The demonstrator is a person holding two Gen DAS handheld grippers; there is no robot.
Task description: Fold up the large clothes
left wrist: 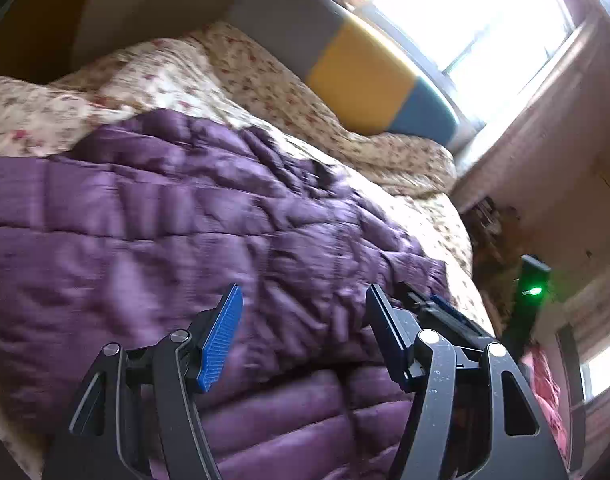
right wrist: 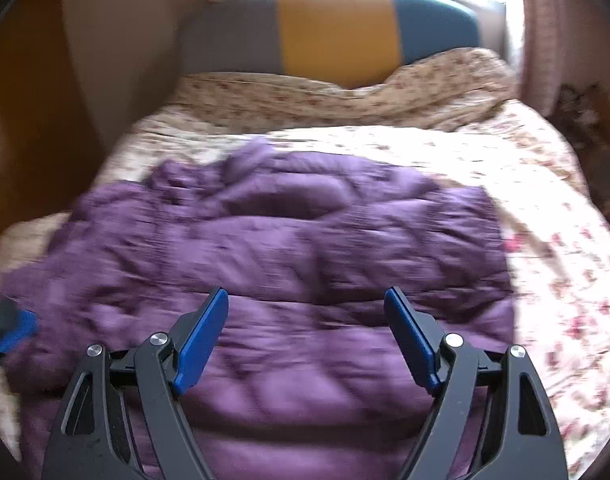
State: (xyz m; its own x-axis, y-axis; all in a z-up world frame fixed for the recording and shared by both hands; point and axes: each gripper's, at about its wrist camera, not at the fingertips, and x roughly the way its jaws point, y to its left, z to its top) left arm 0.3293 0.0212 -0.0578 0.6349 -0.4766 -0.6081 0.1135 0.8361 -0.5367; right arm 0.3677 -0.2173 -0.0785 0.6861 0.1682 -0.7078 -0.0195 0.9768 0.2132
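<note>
Purple quilted coat (right wrist: 289,256) lies spread across the floral-covered bed (right wrist: 545,208), its far end crumpled toward the striped headboard (right wrist: 337,28); I judge that any folding is at most partly done, since the near end looks doubled over in the left wrist view, but blur keeps me from being sure. I have both grippers low over the coat's end farthest from the headboard: my left gripper (left wrist: 301,320) tilted and released, with nothing between its blue pads, and my right gripper (right wrist: 305,320) level, also spread wide and empty. The next fold is not yet started.
</note>
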